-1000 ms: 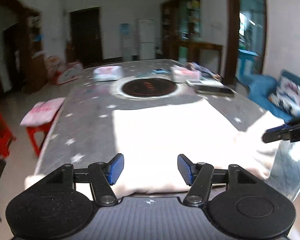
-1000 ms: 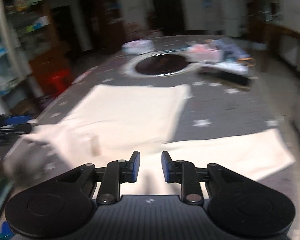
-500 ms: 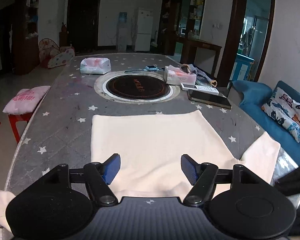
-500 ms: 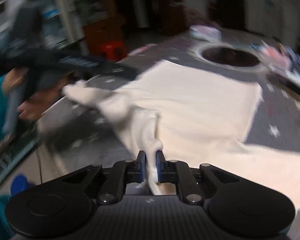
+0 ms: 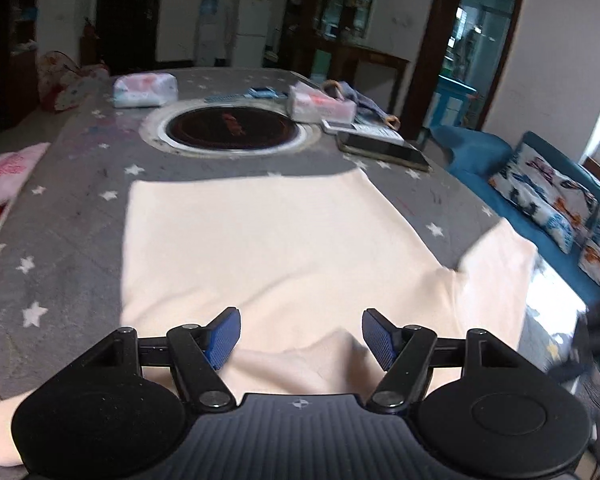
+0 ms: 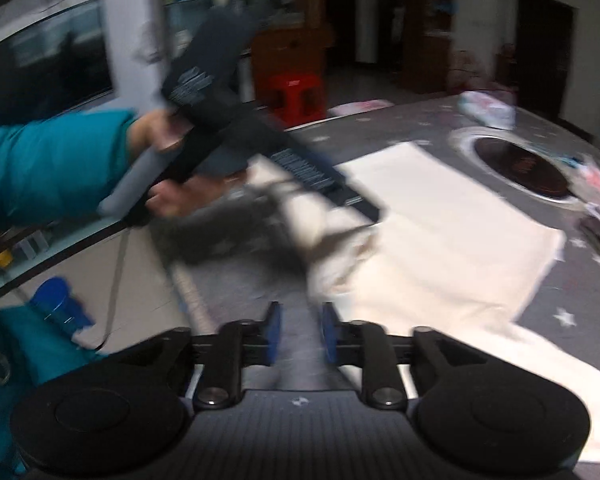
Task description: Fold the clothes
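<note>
- Two tongs were in view, one per wrist camera, both above a grey star-printed surface [image 5: 72, 216].
- Left tongs [image 5: 300, 338]: the blue pads [image 5: 223, 336] stood spread wide and hung over the near edge of the cream garment [image 5: 268, 240]. A raised fold of that cloth lay between and below the pads, but neither pad pressed on it.
- Cream garment: it lay spread flat on the surface, its far edge close to the round black cooktop [image 5: 232, 128] set into the surface. One sleeve [image 5: 496, 272] reached out to the right edge of the surface, and a further portion trailed past the bottom left corner of the left wrist view.
- Beyond the cooktop, from left to right: a tissue pack [image 5: 145, 90], a second tissue pack [image 5: 320, 106], and a dark tablet [image 5: 384, 150].
- Right of the surface: a blue sofa [image 5: 480, 156] with patterned cushions [image 5: 540, 200].
- Right wrist view, left side: a hand [image 6: 168, 168] with a teal sleeve [image 6: 48, 164] gripped the handle of the left tongs, heavily blurred. A red stool [image 6: 296, 96] stood behind.
- Right tongs [image 6: 300, 338]: the jaws were opening, with a narrow gap between the pads. Nothing lay between them; the bunched garment edge sat just ahead and to the right.
</note>
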{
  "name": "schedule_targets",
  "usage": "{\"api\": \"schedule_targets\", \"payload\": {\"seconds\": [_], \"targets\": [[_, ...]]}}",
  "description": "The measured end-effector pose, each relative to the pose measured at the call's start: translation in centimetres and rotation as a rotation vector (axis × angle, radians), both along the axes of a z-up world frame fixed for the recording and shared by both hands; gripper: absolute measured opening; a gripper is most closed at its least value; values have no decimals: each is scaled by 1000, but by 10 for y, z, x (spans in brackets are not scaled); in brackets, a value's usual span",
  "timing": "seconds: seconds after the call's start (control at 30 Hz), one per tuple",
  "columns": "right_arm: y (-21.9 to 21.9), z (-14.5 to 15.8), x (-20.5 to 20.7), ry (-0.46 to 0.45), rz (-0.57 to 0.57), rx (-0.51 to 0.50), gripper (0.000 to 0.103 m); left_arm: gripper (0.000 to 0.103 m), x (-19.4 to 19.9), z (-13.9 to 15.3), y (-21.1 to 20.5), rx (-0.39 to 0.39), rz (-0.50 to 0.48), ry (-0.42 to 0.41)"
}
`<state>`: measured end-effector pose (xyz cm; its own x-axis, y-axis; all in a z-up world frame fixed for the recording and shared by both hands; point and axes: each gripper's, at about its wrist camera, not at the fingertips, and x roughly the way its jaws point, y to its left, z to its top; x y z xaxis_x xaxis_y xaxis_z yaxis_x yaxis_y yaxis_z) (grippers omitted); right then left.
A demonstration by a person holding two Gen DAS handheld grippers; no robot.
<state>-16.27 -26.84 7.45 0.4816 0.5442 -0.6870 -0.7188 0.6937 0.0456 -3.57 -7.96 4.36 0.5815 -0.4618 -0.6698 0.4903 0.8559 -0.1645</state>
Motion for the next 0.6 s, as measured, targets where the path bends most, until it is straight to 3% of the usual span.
{"api": "schedule_targets", "payload": {"seconds": [0.13, 0.2, 0.27, 0.33, 0.37, 0.43, 0.6], "targets": [[-7, -4, 14, 17, -81, 6, 35, 68, -8, -7, -4, 34, -62, 4], [-8, -8, 18, 26, -91, 19, 35, 61, -11, -11, -6, 51, -89, 7], [-7, -12, 22, 30, -93, 27, 35, 44, -13, -14, -6, 63, -98, 11], [-4, -16, 25, 27, -95, 32, 31, 31, -16, -14, -3, 74, -96, -4], [-3, -17, 26, 22, -98, 28, 24, 25, -19, -13, 0, 72, -98, -12], [-1, -20, 27, 9, -93, 15, 12, 20, -29, -8, 11, 46, -106, -30], [-5, -17, 18, 33, -14, 23, 11, 19, -67, 1, 36, 11, -152, -66]]}}
